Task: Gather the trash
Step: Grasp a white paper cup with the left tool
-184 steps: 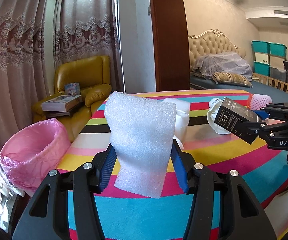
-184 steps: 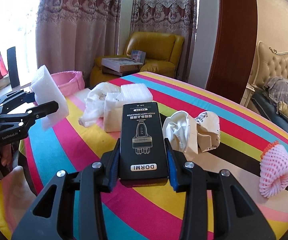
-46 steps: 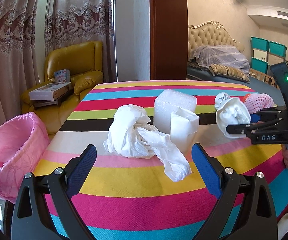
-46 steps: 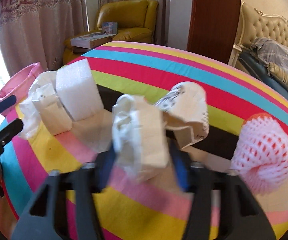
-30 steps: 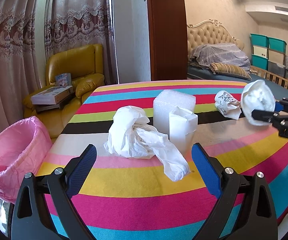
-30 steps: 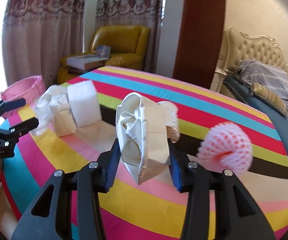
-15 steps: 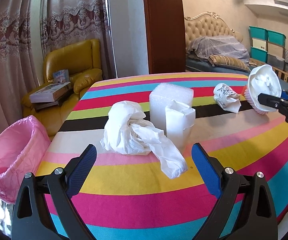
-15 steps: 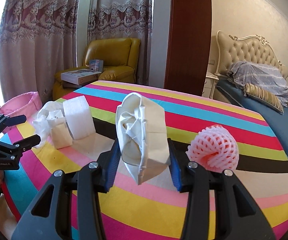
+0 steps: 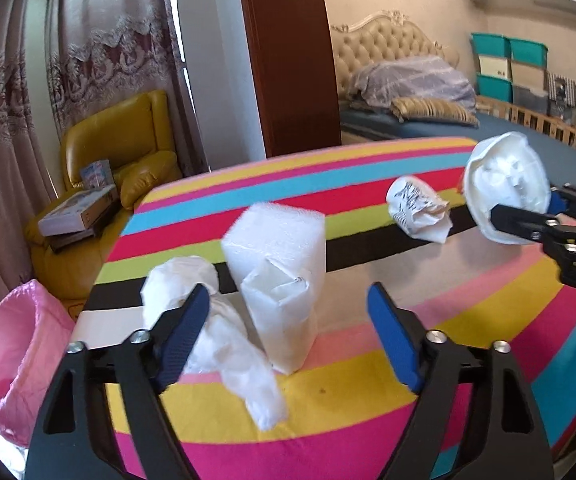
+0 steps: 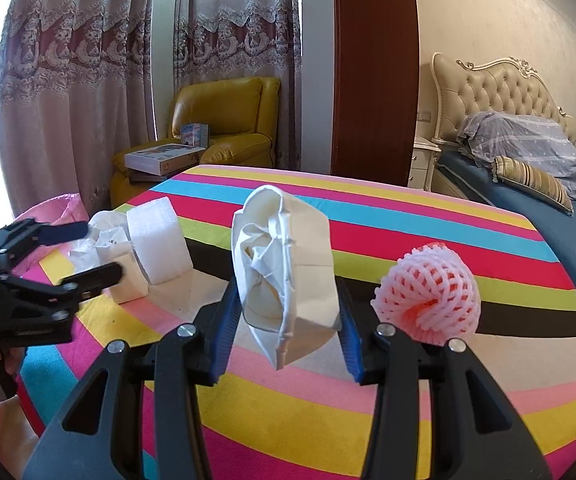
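My right gripper (image 10: 286, 316) is shut on a crumpled white paper bag (image 10: 284, 280) and holds it above the striped table (image 10: 407, 400); the bag also shows in the left wrist view (image 9: 505, 188). My left gripper (image 9: 288, 340) is open, with a small white paper bag (image 9: 284, 316) standing between its fingers in front of a white foam block (image 9: 276, 240). A crumpled white plastic bag (image 9: 224, 340) lies by the left finger. A printed paper wad (image 9: 417, 210) lies further back. A pink foam fruit net (image 10: 427, 294) lies at the right.
A bin with a pink liner (image 9: 12, 360) stands off the table's left edge. A yellow armchair (image 10: 224, 128) with boxes on it stands behind, by the curtains. A bed (image 10: 527, 168) is at the back right.
My left gripper has moved forward over the table, so the small paper bag now stands between its open fingers. My right gripper still holds the crumpled paper bag, little moved.
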`<state>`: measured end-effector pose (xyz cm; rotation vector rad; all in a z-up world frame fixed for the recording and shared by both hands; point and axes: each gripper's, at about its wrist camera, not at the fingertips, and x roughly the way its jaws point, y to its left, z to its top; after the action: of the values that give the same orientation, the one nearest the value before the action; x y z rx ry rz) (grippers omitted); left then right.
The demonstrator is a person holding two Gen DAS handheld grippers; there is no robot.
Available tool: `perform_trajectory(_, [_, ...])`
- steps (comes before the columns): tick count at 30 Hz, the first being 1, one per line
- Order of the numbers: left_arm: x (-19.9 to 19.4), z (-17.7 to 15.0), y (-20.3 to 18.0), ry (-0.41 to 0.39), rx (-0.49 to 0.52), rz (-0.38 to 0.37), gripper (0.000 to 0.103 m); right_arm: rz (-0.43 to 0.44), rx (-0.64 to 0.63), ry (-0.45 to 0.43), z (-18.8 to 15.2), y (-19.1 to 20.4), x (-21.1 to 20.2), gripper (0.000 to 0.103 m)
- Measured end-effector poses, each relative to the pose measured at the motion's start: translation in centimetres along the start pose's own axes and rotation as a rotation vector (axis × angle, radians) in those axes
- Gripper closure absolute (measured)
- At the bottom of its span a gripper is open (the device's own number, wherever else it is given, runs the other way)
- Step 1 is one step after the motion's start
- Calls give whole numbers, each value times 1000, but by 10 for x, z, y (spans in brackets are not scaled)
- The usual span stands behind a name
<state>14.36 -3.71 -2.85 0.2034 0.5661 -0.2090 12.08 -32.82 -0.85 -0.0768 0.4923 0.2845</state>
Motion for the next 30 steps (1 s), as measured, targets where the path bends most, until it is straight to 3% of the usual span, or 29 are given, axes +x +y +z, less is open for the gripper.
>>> perform_trajectory(6, [24,2,6,107,-40,5,49,9,8,-7,0,-3,-2,59])
perform_trajectory(7, [26,2,6,117,-38,-11,65,10,8,-6,0,-4,-2,59])
perform_trajectory(8, [27,1,5,121,-29,-19,72,11,9,-6,0,-4,-2,59])
perform_trajectory(16, [2,-4,-13,25,14,1,75,11,5,-9,0,-3,-3,59])
perform_trajectory(30, [-31,-30,-24,-40,10,-1,75,3,-9,-4,2,2,-1,59])
